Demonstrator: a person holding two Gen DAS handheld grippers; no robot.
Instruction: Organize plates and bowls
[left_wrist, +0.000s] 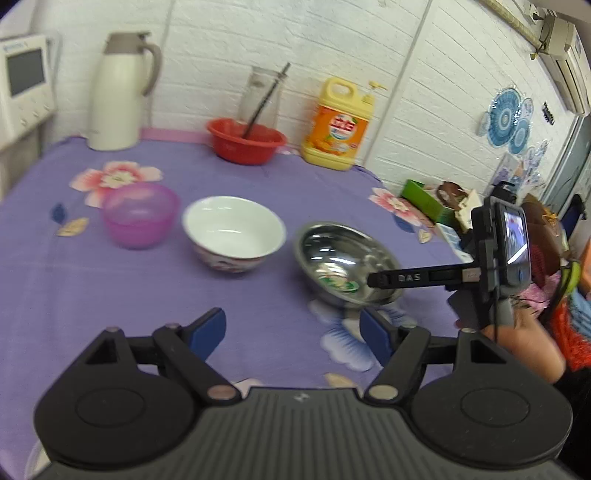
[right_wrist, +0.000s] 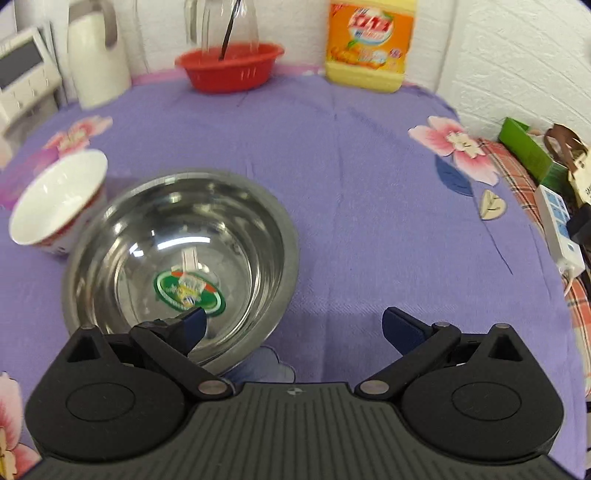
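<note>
step: approaching steel bowl (right_wrist: 181, 266) rim at 6 o'clock | right gripper (right_wrist: 293, 328) spread, nothing gripped, left finger inside bowl | left gripper (left_wrist: 293, 332) spread, empty | next: likely clamp rim, nest with white bowl (right_wrist: 55, 201) at 10 o'clock

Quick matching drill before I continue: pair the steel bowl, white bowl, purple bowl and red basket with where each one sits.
Things:
1. steel bowl
2. white bowl
3. purple bowl
4. red basket

Places:
A. middle of the row of three
B. back by the wall, beside the yellow jug
C. left end of the row
D. under one finger of the right claw

Pairs: 1-D, 2-A, 3-C, 4-B
</note>
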